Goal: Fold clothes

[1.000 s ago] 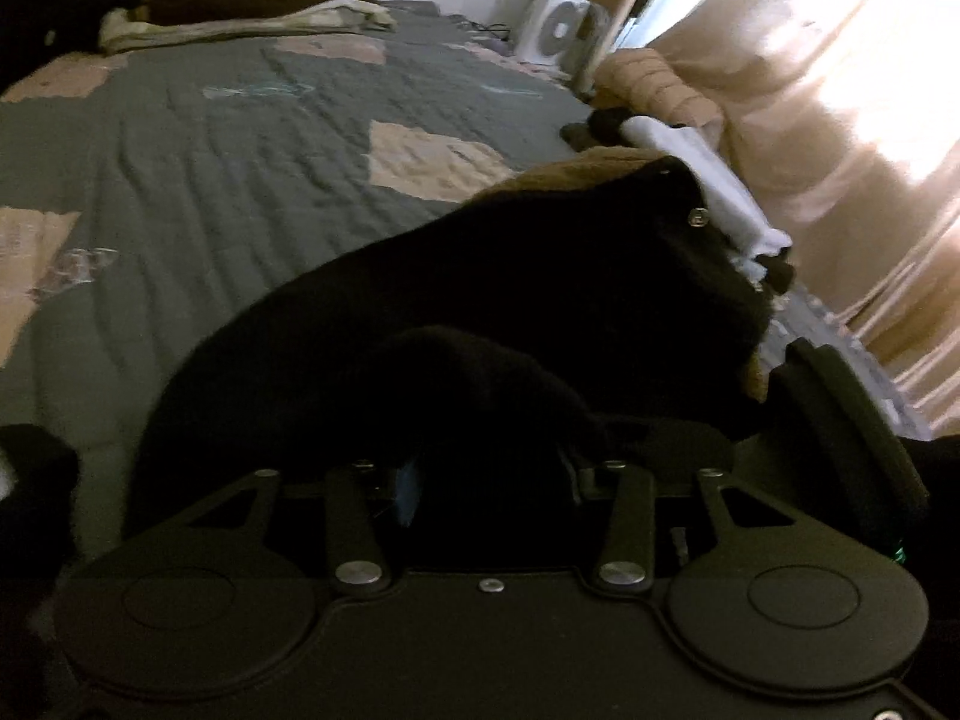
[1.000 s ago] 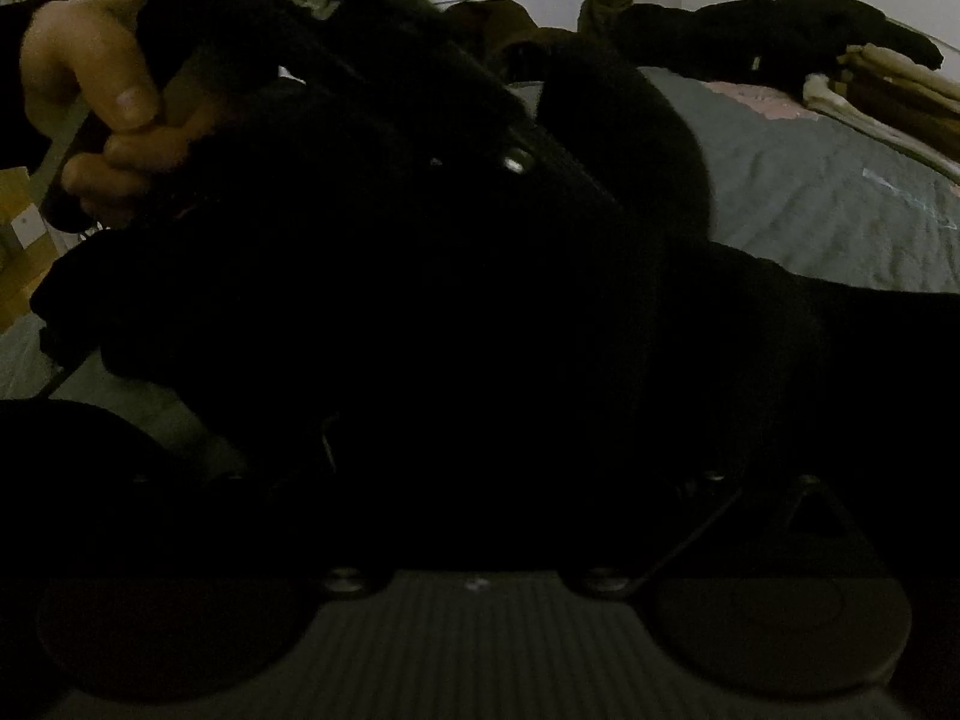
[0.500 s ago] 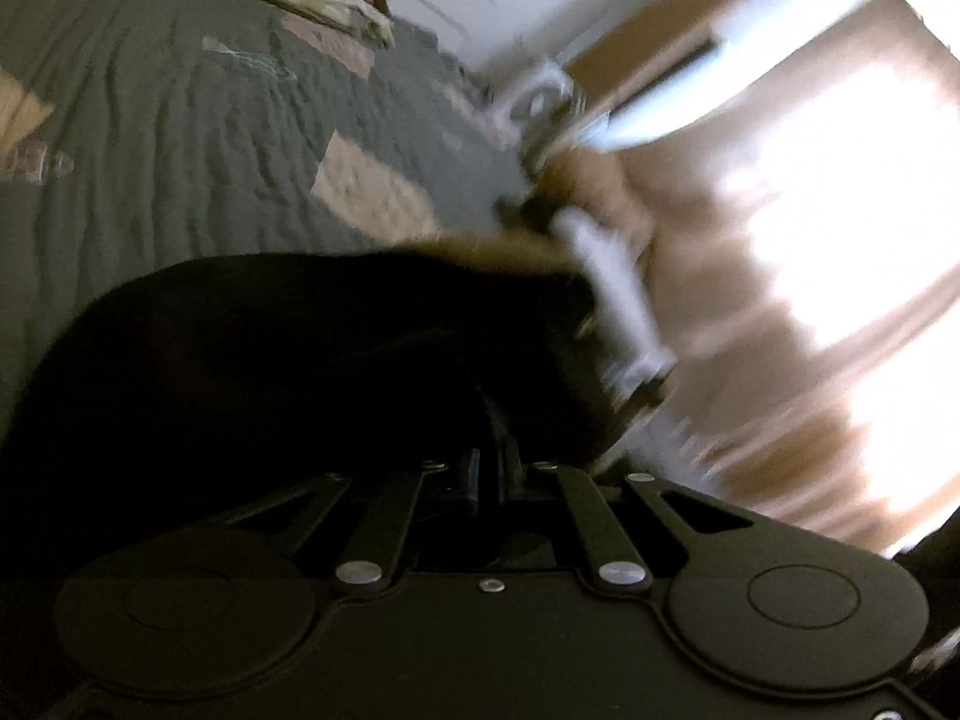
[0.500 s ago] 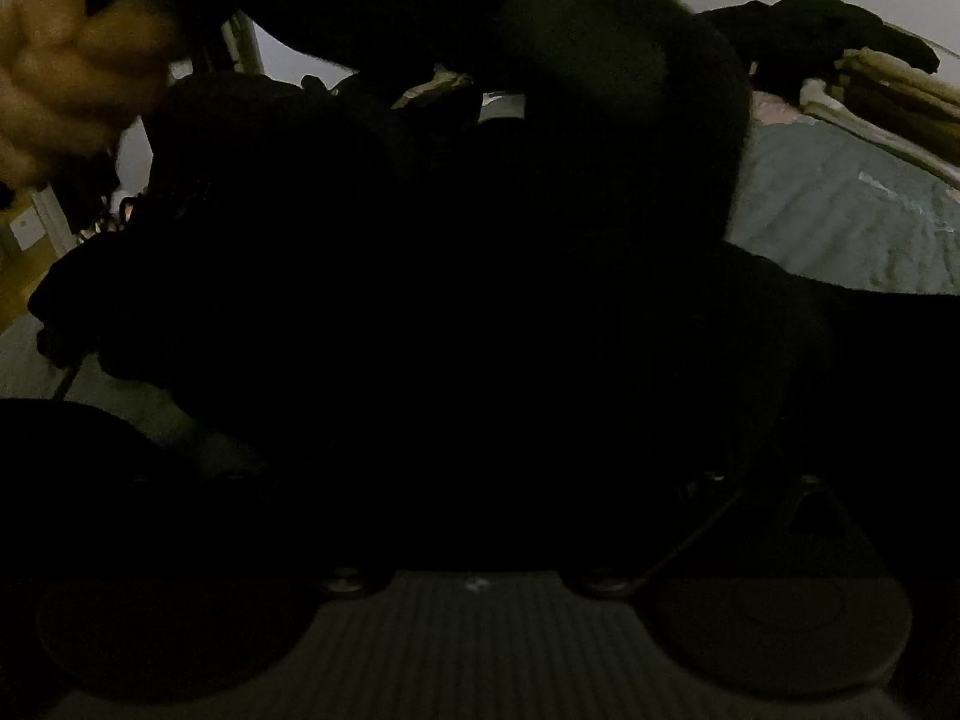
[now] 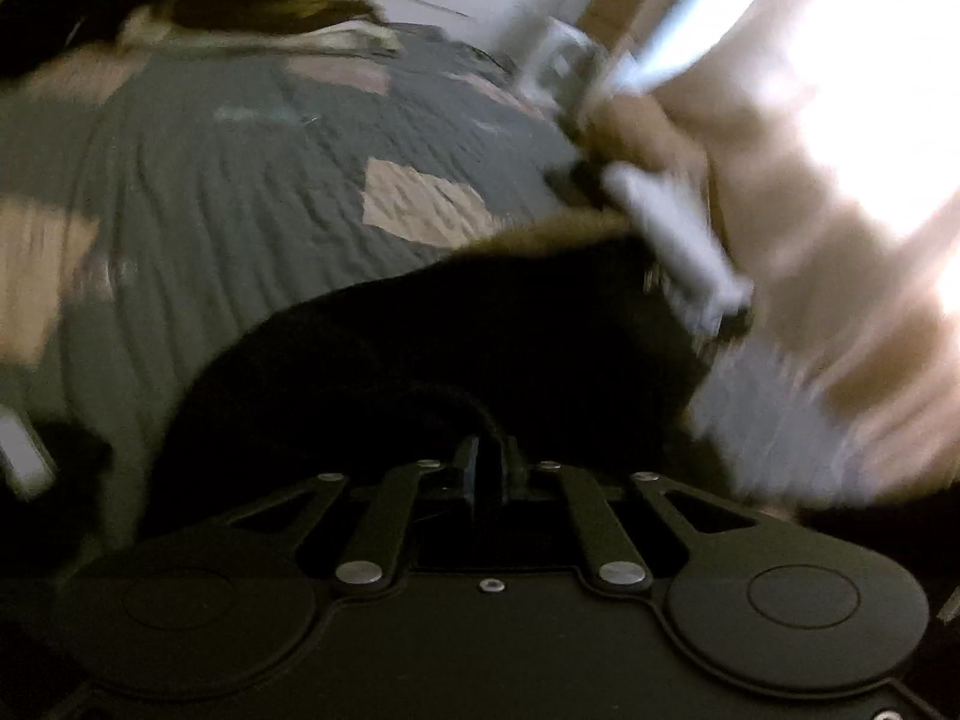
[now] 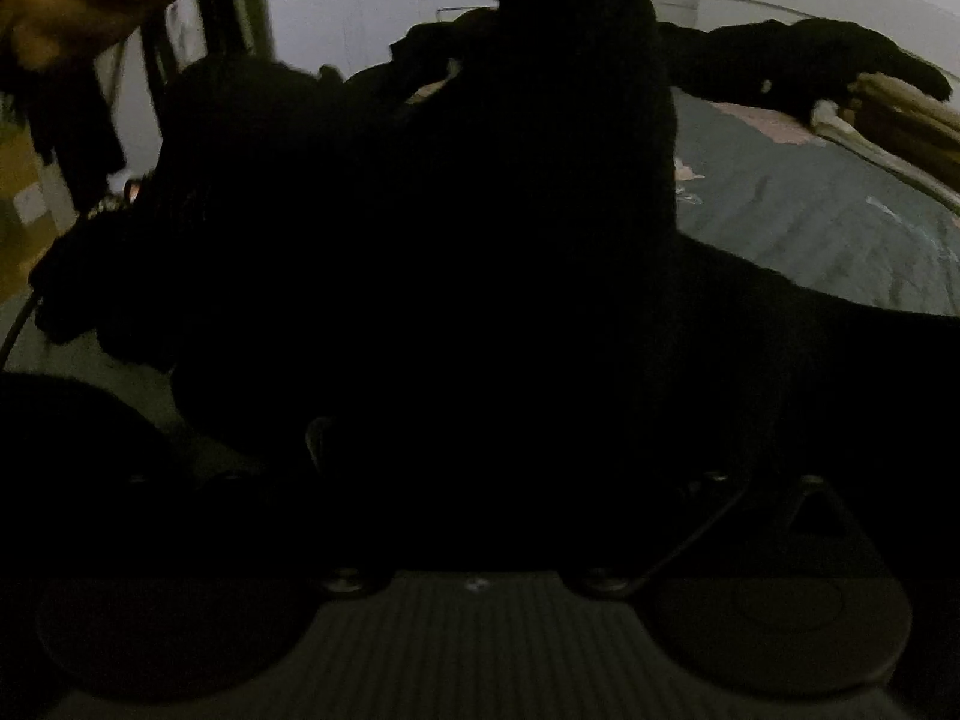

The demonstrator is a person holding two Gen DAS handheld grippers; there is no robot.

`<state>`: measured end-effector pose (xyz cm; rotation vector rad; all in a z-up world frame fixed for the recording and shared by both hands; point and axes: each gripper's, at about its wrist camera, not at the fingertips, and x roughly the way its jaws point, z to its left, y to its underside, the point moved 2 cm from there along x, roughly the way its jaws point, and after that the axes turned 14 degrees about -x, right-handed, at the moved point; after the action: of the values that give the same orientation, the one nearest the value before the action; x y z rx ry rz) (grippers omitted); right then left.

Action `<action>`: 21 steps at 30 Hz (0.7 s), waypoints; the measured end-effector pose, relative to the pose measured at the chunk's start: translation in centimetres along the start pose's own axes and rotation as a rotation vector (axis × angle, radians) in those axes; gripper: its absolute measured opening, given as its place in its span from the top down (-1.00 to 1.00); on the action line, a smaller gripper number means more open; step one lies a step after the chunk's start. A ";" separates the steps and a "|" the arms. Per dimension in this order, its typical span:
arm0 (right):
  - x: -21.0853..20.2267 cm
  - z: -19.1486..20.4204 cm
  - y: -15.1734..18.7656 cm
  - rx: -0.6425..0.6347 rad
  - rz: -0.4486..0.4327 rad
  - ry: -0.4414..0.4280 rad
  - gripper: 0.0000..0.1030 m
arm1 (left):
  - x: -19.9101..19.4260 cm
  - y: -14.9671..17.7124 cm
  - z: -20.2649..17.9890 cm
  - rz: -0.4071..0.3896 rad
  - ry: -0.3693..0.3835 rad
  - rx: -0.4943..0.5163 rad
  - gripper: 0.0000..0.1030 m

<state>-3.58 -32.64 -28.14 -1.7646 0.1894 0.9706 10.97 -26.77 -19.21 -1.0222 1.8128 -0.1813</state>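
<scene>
A black garment point(image 5: 450, 330) lies bunched on the grey patchwork quilt point(image 5: 240, 180). My left gripper point(image 5: 489, 468) is shut on a fold of it, jaws pressed together. In the right wrist view the same black garment point(image 6: 480, 240) hangs in front of the lens and covers my right gripper point(image 6: 480, 450); its fingers are lost in the dark cloth. A hand point(image 6: 78, 6) holds the left gripper's handle at the top left, raised above the bed.
A folded stack of tan clothes point(image 6: 900, 114) and a black pile point(image 6: 810, 54) lie at the quilt's far end point(image 6: 810, 210). White clothing point(image 5: 678, 234) sits at the bed's right edge, with a curtain point(image 5: 810, 180) and a white fan point(image 5: 564, 66) beyond.
My left gripper has shut on the black garment and lifted it, swinging fast enough to blur the view. The raised cloth now hides the far wall in the right wrist view.
</scene>
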 end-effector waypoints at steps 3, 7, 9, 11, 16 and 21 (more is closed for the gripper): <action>0.0 0.0 0.0 -0.002 -0.001 0.001 -1.00 | 0.3 0.0 -0.5 0.091 -0.073 0.179 0.82; -0.3 -0.4 0.0 0.007 -0.007 -0.002 -1.00 | 0.3 0.5 -1.0 0.136 -0.120 0.279 0.56; -0.4 -0.4 0.0 0.008 -0.007 -0.003 -1.00 | 0.2 0.8 -1.0 0.133 -0.120 0.284 0.19; -0.2 -0.1 -0.2 0.006 -0.005 -0.004 -1.00 | 0.0 1.1 -1.0 0.131 -0.120 0.290 0.04; -0.9 -0.2 0.2 0.011 -0.008 0.001 -1.00 | -0.3 1.9 -1.1 0.125 -0.121 0.303 0.03; -3.1 -0.9 -0.2 0.024 -0.012 0.007 -1.00 | -0.6 2.6 -1.2 0.119 -0.121 0.317 0.02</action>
<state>-5.01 -34.29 -25.75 -1.7452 0.1933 0.9501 8.62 -25.10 -19.63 -0.6857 1.6650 -0.3161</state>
